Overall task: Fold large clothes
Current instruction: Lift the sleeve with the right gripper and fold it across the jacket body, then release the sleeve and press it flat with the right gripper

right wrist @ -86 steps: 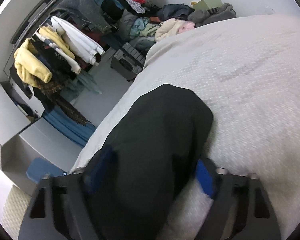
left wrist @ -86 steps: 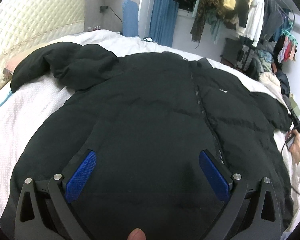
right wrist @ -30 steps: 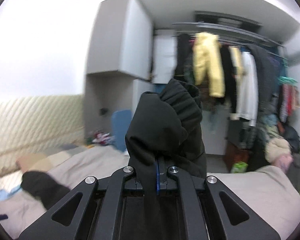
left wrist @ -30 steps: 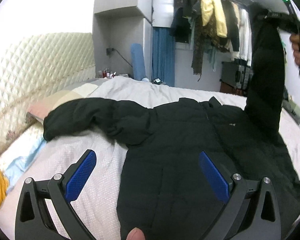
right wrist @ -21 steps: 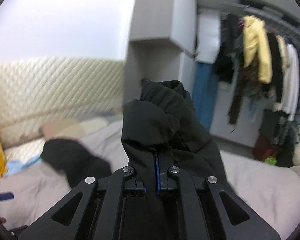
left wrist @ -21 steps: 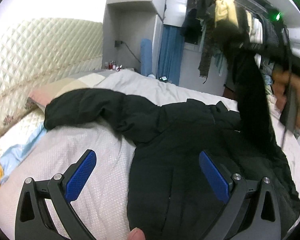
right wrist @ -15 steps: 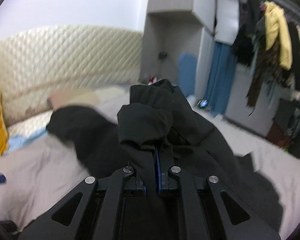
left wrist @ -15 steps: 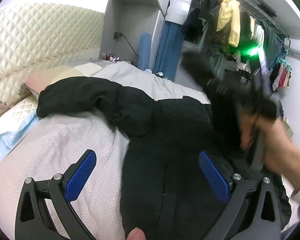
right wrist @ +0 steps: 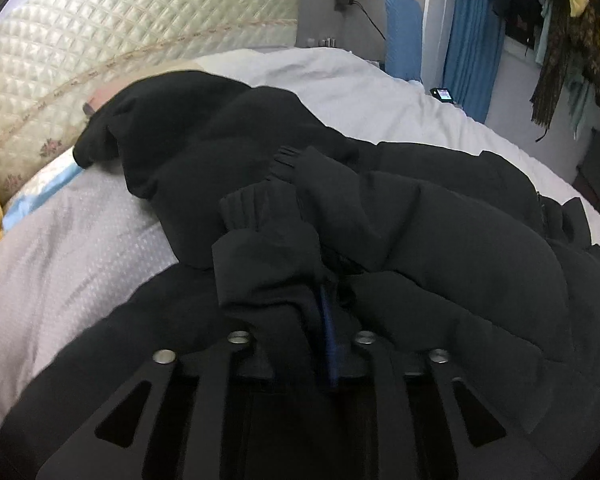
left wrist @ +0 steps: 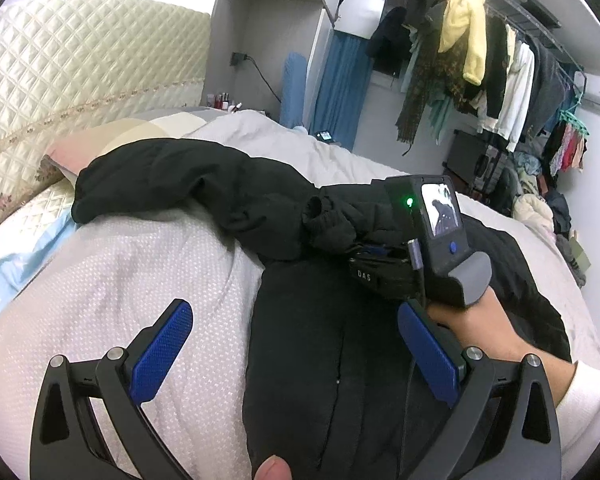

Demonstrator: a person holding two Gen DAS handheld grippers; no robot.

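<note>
The black jacket's [left wrist: 340, 340] cuff [right wrist: 260, 232] is pinched by the right gripper [right wrist: 324, 320] over the bed [left wrist: 120, 280], left gripper [left wrist: 296, 348] fingers spread wide, nothing held.

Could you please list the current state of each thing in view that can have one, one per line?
Jacket: spread on the bed, zipped shut.
Right sleeve: folded across the chest, cuff pinched.
Left sleeve: stretched out toward the pillow, not yet folded.
Right gripper: shut on the right sleeve.
Left gripper: open, holding nothing, above the jacket.
Bed: covered with a white textured spread.
</note>
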